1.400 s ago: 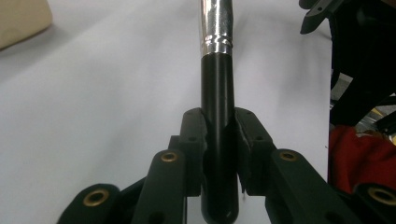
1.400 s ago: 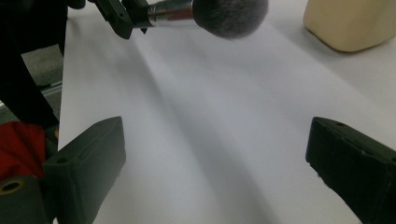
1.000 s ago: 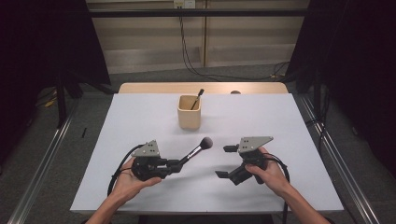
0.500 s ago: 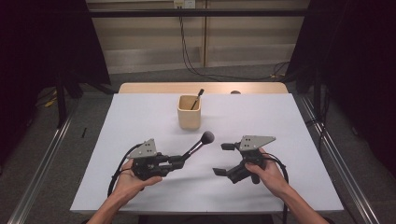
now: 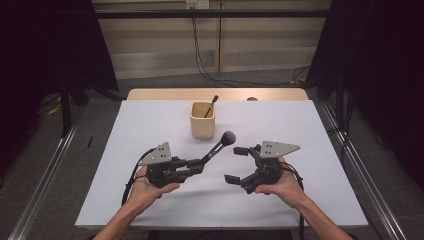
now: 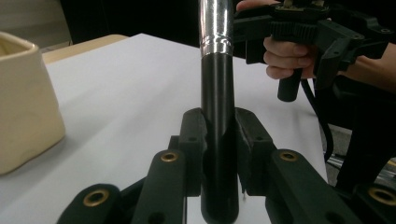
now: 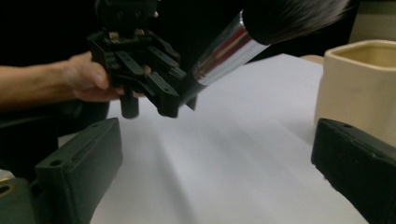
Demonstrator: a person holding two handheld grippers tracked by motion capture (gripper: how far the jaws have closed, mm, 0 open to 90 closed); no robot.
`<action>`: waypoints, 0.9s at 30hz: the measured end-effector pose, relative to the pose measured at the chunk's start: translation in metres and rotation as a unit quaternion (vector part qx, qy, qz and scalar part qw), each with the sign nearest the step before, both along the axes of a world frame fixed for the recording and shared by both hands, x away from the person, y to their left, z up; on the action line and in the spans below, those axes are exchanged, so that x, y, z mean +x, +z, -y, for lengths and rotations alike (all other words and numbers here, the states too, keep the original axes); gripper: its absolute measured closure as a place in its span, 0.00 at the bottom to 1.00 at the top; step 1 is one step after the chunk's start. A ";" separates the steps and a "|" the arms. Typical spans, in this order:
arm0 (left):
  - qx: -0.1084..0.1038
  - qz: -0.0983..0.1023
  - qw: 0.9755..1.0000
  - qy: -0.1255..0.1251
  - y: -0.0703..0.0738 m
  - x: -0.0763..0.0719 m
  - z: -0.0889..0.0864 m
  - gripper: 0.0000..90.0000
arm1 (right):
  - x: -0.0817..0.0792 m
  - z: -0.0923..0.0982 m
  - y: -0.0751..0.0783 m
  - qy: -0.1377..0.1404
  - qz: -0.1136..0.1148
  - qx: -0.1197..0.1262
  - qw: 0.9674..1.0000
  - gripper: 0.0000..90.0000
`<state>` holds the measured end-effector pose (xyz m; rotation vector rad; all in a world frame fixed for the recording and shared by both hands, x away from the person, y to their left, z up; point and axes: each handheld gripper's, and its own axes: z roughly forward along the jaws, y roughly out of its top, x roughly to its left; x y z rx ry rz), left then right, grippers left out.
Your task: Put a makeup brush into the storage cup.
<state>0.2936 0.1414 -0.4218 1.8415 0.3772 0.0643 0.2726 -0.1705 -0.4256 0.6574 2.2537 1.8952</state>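
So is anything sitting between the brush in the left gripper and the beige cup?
Nothing visible. The left gripper holds the brush by its handle, head raised just short of the beige cup. Only bare white table lies between them. A second brush already leans inside the cup.

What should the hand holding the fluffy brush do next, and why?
Probably lift the makeup brush toward the beige cup and lower it in, handle first. The left gripper is shut on the brush's black handle, bristles pointing up near the cup, which already holds another brush. The right gripper is open and holds nothing, so a handover is possible too.
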 end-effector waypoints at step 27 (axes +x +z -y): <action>0.008 0.001 1.000 -0.025 -0.011 -0.006 0.018 0.83 | 0.016 -0.010 -0.002 0.023 -0.035 0.067 0.997 0.62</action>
